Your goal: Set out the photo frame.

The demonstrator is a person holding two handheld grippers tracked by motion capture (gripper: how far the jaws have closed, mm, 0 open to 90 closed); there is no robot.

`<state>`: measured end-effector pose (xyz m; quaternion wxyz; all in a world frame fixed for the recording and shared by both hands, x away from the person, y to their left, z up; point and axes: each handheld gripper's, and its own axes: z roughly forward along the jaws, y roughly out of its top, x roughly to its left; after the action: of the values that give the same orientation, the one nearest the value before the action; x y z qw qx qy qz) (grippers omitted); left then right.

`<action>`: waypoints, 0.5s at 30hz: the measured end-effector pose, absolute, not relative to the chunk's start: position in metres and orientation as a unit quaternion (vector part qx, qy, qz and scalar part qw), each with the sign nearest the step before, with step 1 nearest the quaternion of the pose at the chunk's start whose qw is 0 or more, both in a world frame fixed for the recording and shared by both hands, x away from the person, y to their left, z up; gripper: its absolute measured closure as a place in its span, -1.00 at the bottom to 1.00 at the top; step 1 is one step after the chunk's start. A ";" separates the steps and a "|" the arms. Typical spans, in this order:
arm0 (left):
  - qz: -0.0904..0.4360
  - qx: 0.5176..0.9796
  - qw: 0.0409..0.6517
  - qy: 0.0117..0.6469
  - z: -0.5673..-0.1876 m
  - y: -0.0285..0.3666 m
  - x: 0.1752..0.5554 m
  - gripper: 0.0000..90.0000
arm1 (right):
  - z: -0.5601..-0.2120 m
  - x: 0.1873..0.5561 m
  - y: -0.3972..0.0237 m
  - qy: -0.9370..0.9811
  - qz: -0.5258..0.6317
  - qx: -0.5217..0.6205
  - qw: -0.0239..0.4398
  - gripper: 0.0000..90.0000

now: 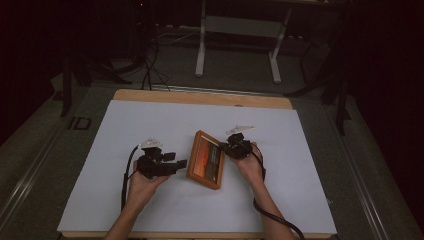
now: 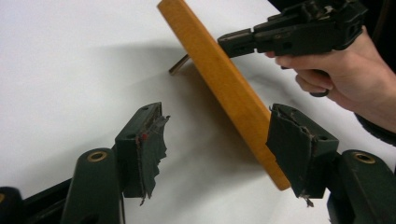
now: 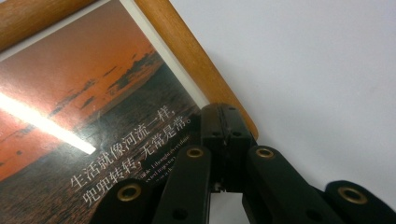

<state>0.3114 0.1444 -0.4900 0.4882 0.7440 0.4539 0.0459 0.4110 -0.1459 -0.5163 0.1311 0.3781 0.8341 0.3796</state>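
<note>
tongs: right gripper clenched, tips against picture frame edge; left gripper released, frame edge between its jaws, bare white table around.

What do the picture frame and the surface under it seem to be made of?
The picture frame looks like wood with a smooth orange-brown finish: faint grain shows on its rounded edge. Its front is glossy, perhaps glass, as it reflects a bright streak. The white table cover looks matte, possibly paper or board.

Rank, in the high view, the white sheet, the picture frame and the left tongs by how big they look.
1. white sheet
2. picture frame
3. left tongs, though they look only slightly smaller than the frame
</note>
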 end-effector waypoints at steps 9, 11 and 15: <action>0.032 0.749 0.487 0.448 -0.491 0.130 0.307 -0.34 | -0.517 0.411 -0.146 0.833 0.381 0.378 0.131 1.00; 0.034 0.751 0.482 0.450 -0.492 0.126 0.306 -0.39 | -0.517 0.411 -0.146 0.833 0.382 0.378 0.131 1.00; 0.039 0.751 0.469 0.462 -0.496 0.116 0.303 -0.52 | -0.517 0.411 -0.147 0.833 0.382 0.378 0.132 1.00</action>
<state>0.3035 0.1163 -0.4964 0.4695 0.7511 0.4625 0.0392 0.4108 -0.1465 -0.5169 0.1316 0.3779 0.8328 0.3824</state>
